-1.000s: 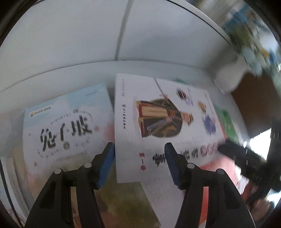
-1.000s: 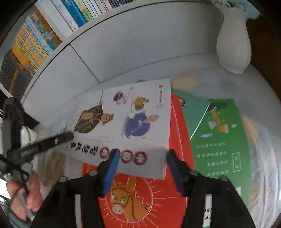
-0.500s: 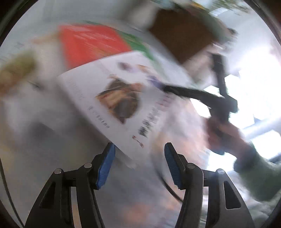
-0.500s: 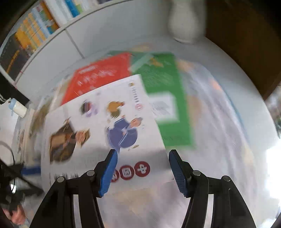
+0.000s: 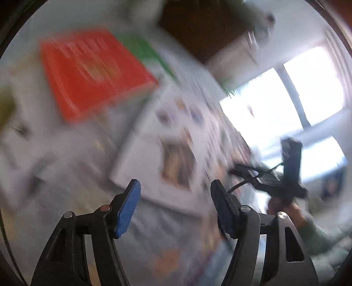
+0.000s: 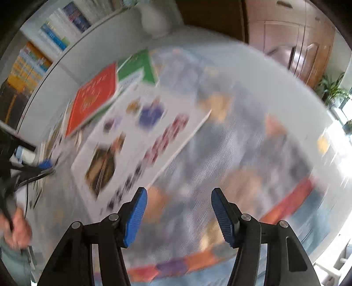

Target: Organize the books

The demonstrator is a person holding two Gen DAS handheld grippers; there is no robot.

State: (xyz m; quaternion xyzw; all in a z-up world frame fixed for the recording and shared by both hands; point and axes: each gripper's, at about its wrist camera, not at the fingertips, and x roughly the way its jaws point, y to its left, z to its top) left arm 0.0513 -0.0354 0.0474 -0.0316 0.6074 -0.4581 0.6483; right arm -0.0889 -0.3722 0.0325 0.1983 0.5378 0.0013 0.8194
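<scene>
Both views are motion-blurred. A white picture book (image 5: 176,154) (image 6: 136,149) lies flat on the patterned tablecloth. A red book (image 5: 92,70) (image 6: 94,96) and a green book (image 5: 149,55) (image 6: 136,68) lie beyond it. My left gripper (image 5: 175,204) is open and empty, just short of the white book's near edge. My right gripper (image 6: 178,215) is open and empty, off the book's right edge, over bare cloth. The right gripper also shows in the left wrist view (image 5: 239,169), at the book's far side.
A white vase (image 6: 154,19) stands at the back by a shelf of books (image 6: 55,39). A wooden cabinet (image 6: 297,48) is at the right. Bright windows (image 5: 297,99) lie beyond the table (image 6: 253,143). More books (image 6: 50,145) lie at the left.
The white book, held between both grippers a second ago, now lies flat on the cloth nearer the table's front. Both grippers have let go and drawn back.
</scene>
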